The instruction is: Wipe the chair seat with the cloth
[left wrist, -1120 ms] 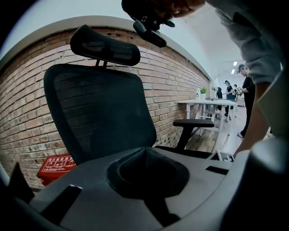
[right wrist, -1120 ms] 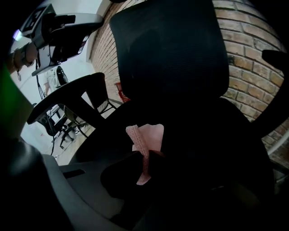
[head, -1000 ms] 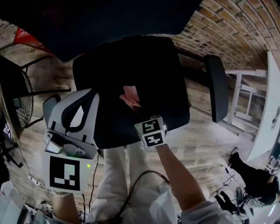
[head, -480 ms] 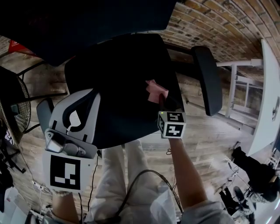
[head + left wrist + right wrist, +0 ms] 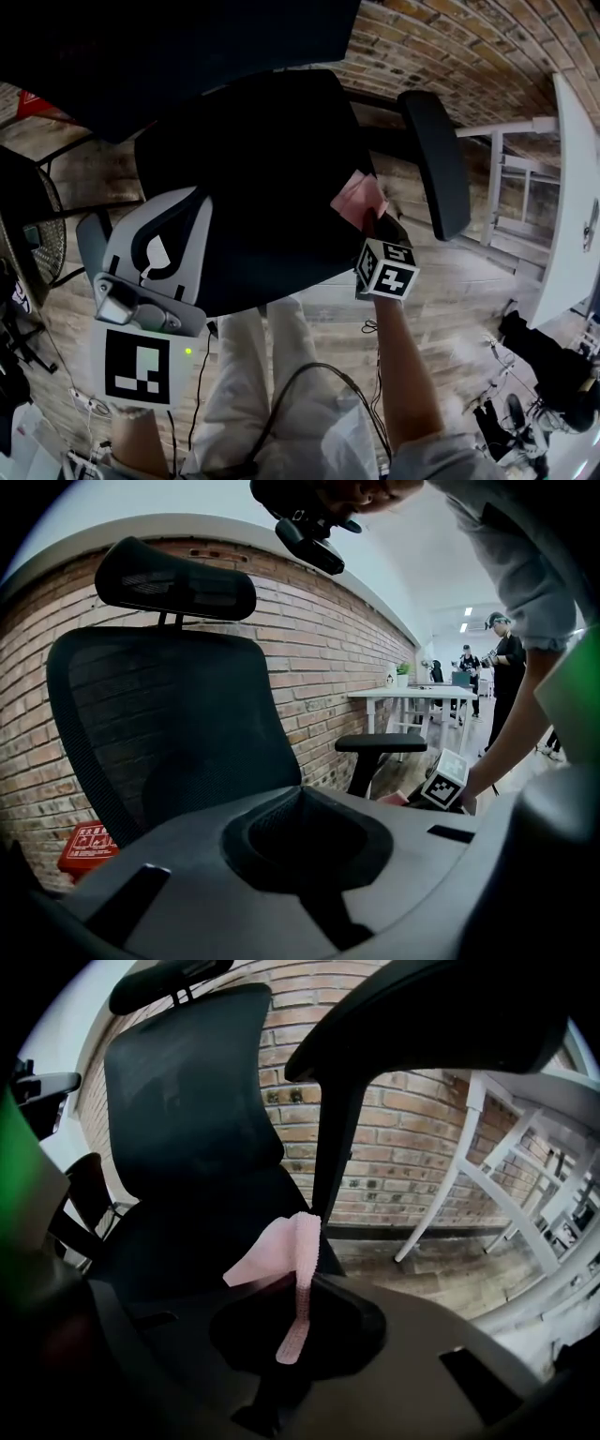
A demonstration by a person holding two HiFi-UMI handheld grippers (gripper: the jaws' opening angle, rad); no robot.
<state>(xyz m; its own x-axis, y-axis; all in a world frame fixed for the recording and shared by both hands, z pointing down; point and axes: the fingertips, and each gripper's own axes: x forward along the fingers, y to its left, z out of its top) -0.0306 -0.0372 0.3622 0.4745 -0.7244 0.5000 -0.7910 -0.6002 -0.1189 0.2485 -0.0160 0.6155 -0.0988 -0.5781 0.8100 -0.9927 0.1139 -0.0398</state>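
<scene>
Pink cloth (image 5: 357, 199) bunched at right edge of black chair seat (image 5: 248, 178).

The black chair seat (image 5: 244, 178) carries a pink cloth (image 5: 356, 197) at its right edge.
</scene>
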